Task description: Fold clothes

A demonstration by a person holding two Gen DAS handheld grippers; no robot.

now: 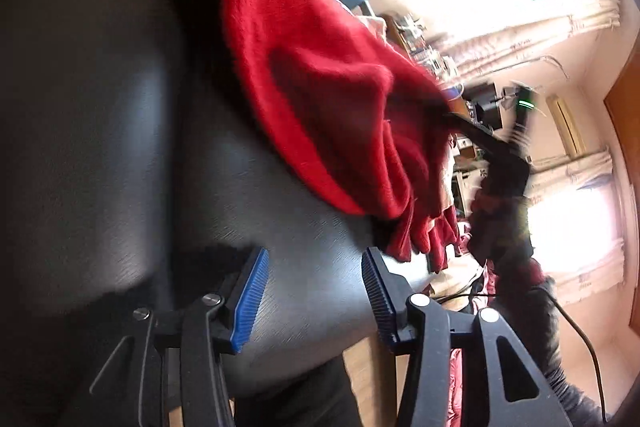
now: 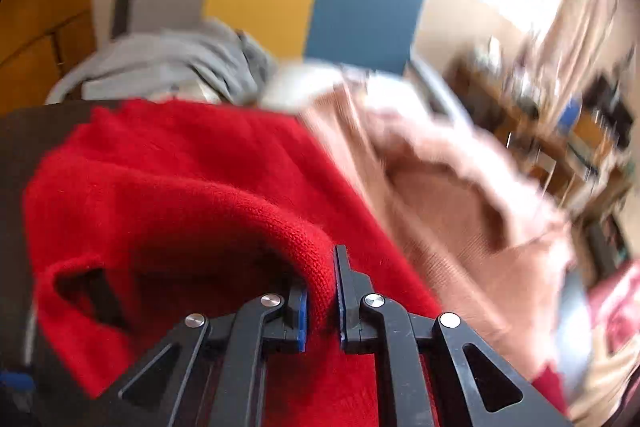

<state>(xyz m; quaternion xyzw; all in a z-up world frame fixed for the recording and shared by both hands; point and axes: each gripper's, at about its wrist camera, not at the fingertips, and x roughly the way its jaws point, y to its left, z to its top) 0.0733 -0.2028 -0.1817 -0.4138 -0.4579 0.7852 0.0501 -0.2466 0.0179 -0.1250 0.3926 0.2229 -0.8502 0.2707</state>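
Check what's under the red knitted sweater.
The red knitted sweater lies on a dark smooth tabletop, its right side over a pink garment. Anything beneath its middle is covered.

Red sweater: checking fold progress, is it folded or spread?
Neither: the red sweater lies bunched, one edge pinched by the right gripper.

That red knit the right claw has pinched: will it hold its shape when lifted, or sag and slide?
Probably floppy: the red knit bunches into a fold at the right claw and hangs in soft pleats in the left wrist view. Likely light for its bulk, being a fuzzy, loose weave. It may slide on the smooth dark tabletop.
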